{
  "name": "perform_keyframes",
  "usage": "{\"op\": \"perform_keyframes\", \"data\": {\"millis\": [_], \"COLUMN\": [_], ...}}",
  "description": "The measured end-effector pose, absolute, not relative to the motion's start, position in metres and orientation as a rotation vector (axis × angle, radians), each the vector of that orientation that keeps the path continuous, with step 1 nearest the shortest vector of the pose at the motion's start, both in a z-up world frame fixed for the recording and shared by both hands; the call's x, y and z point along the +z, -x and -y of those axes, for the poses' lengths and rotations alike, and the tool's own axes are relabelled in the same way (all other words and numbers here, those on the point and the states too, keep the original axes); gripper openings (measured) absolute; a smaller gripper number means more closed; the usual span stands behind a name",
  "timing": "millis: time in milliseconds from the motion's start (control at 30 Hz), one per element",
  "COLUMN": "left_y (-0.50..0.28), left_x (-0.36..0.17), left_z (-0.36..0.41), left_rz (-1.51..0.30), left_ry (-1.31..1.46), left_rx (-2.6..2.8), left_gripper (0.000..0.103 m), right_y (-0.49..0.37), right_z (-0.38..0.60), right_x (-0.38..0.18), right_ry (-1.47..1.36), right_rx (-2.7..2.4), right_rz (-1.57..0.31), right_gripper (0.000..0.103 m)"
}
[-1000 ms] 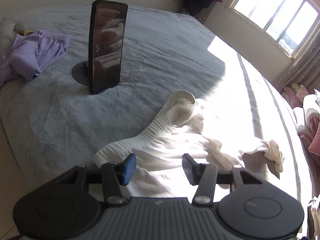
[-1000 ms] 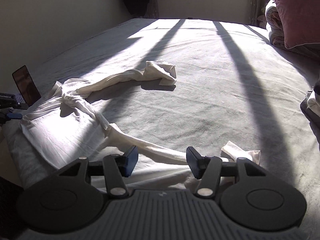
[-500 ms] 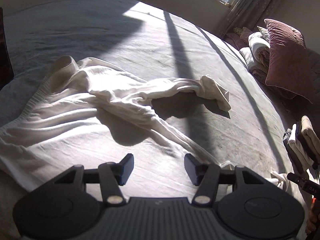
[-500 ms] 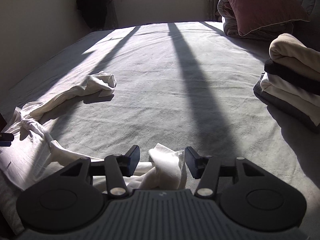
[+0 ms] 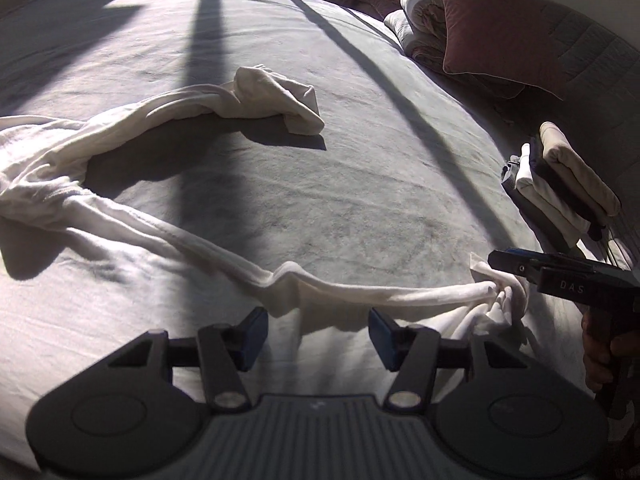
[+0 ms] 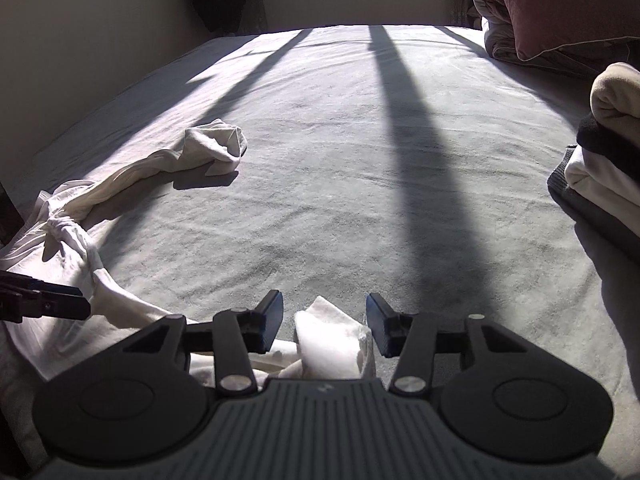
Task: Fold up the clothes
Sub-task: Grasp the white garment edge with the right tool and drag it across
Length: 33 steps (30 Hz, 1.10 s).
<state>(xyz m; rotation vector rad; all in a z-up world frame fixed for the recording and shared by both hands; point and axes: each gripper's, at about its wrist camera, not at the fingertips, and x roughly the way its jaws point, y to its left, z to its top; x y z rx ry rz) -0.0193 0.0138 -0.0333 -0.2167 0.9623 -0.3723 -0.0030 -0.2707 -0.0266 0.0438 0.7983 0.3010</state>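
Right wrist view looks down the bed [image 6: 360,168], where a white long-sleeved garment [image 6: 120,184] lies rumpled on the left side, its body bunched at the near-left edge and its two sleeves trailing out. One sleeve runs to the far left and ends in a crumpled cuff [image 6: 218,148]. The other sleeve runs along the near edge, and its cuff [image 6: 332,336] stands up between the jaws of the right hand-held gripper [image 6: 324,322]. Those jaws are closing, but a gap shows on each side of the cloth, so the pads do not yet press it.

In the left wrist view the left hand-held gripper [image 5: 318,330] hovers with its jaws apart over the middle of the near sleeve [image 5: 248,268], holding nothing.

The step in hand looks like taking hold of the near sleeve to spread the garment flat before any fold. Next, the right jaws need to pinch the cuff fully, and the left needs a grip further along the cloth, likely near the shoulder.

A stack of folded clothes [image 6: 604,148] sits at the right.
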Motion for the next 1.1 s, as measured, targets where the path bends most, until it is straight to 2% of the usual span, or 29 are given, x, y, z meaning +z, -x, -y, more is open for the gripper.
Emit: {"op": "perform_keyframes", "data": {"millis": [67, 133, 233, 867, 1100], "left_y": [0.018, 0.017, 0.016, 0.013, 0.017], "left_x": [-0.036, -0.038, -0.038, -0.040, -0.040], "left_z": [-0.002, 0.006, 0.014, 0.022, 0.026], "left_rz": [-0.979, -0.977, -0.970, -0.963, -0.945], "left_ry": [0.197, 0.166, 0.141, 0.098, 0.025], "left_rx": [-0.391, -0.390, -0.392, -0.422, -0.463], "left_gripper": [0.057, 0.057, 0.057, 0.056, 0.056], "right_y": [-0.004, -0.009, -0.012, 0.045, 0.075], "right_z": [0.265, 0.259, 0.257, 0.373, 0.383], "right_x": [-0.034, -0.040, -0.042, 0.000, 0.017], "right_ry": [-0.029, -0.003, 0.018, -0.235, -0.224], "right_rx": [0.303, 0.292, 0.256, -0.019, -0.007], "right_rz": [-0.827, -0.848, -0.845, -0.619, -0.610], "right_gripper": [0.037, 0.019, 0.003, 0.002, 0.000]}}
